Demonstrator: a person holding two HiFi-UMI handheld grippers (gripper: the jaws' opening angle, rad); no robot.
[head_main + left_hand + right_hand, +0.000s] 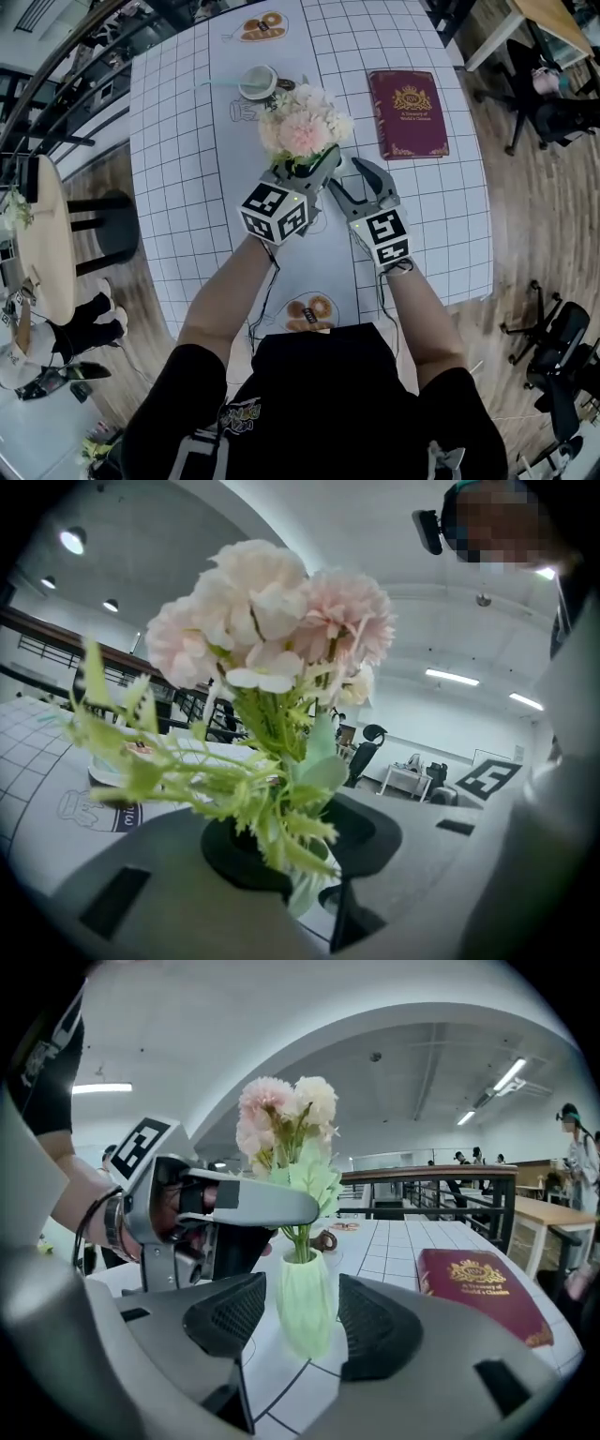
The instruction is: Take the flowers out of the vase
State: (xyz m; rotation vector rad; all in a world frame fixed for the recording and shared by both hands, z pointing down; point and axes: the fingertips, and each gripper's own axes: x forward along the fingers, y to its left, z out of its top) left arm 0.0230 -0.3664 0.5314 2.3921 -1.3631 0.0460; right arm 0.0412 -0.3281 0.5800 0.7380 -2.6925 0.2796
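Observation:
A bunch of pink and cream flowers [302, 127] stands in a ribbed pale green vase [305, 1312] on the white gridded table [178, 141]. In the head view the blooms hide the vase. My left gripper [307, 164] reaches in from the left and is shut on the green stems [277, 733] just above the vase's mouth; leaves spill out between its pads. My right gripper [302, 1321] is open around the vase, with a gap between each pad and the vase wall. In the right gripper view, the left gripper's finger [272, 1206] crosses in front of the stems.
A dark red book [408, 114] lies on the table to the right of the vase. A cup on a saucer [257, 82] sits beyond the flowers. A round wooden table [42, 234] stands to the left, and office chairs [553, 94] to the right.

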